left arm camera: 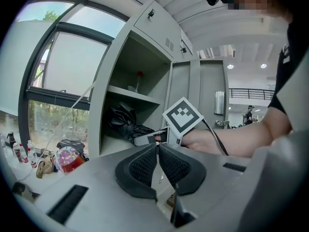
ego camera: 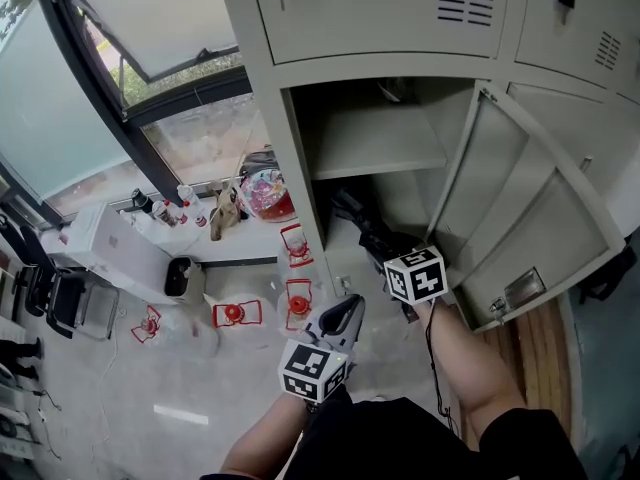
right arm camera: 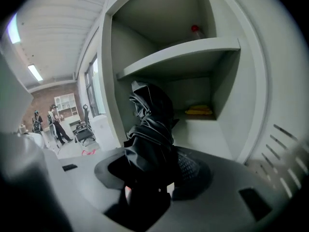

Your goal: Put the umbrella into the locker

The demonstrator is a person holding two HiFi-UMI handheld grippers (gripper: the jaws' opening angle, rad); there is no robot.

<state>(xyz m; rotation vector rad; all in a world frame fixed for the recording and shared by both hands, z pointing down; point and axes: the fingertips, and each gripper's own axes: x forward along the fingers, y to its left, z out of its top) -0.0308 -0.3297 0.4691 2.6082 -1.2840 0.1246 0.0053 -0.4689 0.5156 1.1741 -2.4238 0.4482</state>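
The folded black umbrella (right arm camera: 150, 129) is gripped between the jaws of my right gripper (right arm camera: 152, 167), which is shut on it. In the head view the umbrella (ego camera: 362, 230) points into the lower compartment of the open grey locker (ego camera: 300, 168), under its shelf (ego camera: 375, 143). My right gripper (ego camera: 388, 260) is at the compartment's mouth, below the shelf. My left gripper (ego camera: 345, 313) hangs lower and to the left, outside the locker, its pads pressed together with nothing between them. From the left gripper (left arm camera: 158, 147) the umbrella (left arm camera: 123, 124) shows lying partly inside the compartment.
The locker door (ego camera: 545, 228) stands swung out to the right. A yellow item (right arm camera: 199, 110) lies at the compartment's back. A colourful bag (ego camera: 266, 194), red items (ego camera: 298, 303) and a white box (ego camera: 105, 243) sit on the floor by the window at left.
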